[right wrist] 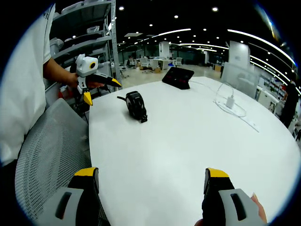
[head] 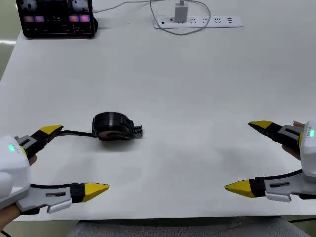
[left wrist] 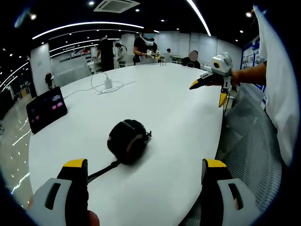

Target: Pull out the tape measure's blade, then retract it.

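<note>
This is a big open-plan lab or office hall, shown by a long white worktable (head: 197, 79) carrying a power strip (head: 217, 21) and tablet (head: 57, 19), metal shelving (right wrist: 89, 44), ceiling strip lights (left wrist: 84, 24) and other people (left wrist: 107, 52) standing beyond it.

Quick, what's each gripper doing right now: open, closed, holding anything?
Left gripper: open, holding nothing.
Right gripper: open, holding nothing.

Blk tape measure (head: 113, 127), white table (head: 197, 89), yellow-tipped jaws on L gripper (head: 82, 158) & R gripper (head: 238, 155)
</note>
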The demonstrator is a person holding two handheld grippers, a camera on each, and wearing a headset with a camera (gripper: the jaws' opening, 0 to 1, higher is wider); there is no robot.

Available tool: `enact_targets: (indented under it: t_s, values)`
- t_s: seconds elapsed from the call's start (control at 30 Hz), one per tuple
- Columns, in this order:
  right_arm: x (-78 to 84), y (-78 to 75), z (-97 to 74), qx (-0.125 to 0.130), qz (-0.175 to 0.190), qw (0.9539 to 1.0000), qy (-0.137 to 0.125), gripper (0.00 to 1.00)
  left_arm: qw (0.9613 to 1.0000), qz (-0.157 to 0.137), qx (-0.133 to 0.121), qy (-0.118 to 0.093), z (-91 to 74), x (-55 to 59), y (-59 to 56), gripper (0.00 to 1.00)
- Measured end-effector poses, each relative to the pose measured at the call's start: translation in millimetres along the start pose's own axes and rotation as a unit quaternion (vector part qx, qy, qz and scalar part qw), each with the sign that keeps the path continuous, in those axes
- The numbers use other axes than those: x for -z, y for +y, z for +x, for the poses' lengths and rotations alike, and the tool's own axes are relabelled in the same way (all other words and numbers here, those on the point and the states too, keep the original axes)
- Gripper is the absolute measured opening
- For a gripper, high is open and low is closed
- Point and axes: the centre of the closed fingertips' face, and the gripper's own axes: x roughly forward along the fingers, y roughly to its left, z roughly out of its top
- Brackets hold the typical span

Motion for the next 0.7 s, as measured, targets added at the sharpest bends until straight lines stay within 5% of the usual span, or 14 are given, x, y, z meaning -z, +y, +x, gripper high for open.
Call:
enact_targets:
  t_s: [0.7]
  values:
    - [5.4, 5.9, 0.8, -0.010, 0.004, 0.9999, 0.009, 0.90, 0.9999, 0.008, 0.005, 0.010, -9.2, 6.1, 2.3, 0.99]
